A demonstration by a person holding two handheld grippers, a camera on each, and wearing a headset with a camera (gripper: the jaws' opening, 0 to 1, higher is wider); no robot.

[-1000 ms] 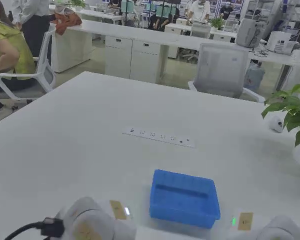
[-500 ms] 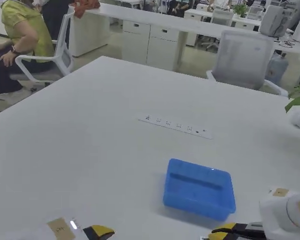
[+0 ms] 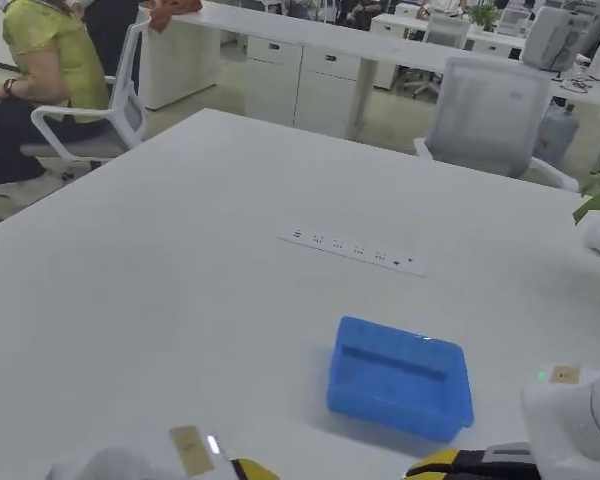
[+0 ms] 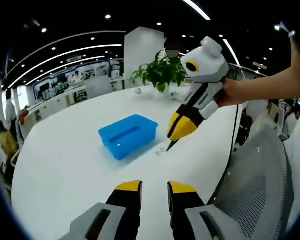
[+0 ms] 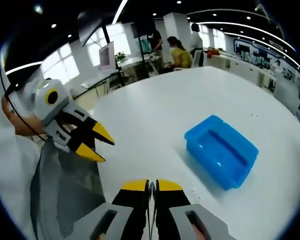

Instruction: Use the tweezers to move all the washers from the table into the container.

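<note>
The blue container (image 3: 400, 375) is set toward the near edge of the white table (image 3: 180, 280), and two small washers (image 5: 192, 191) are seen lying on the table just beside the container's near wall. The right gripper (image 5: 151, 186) is clenched on the tweezers (image 4: 171, 144), whose thin tip is pointed down at the table close to the washers. The left gripper (image 4: 155, 187) is held released by the table's near edge, its jaws parted.
</note>
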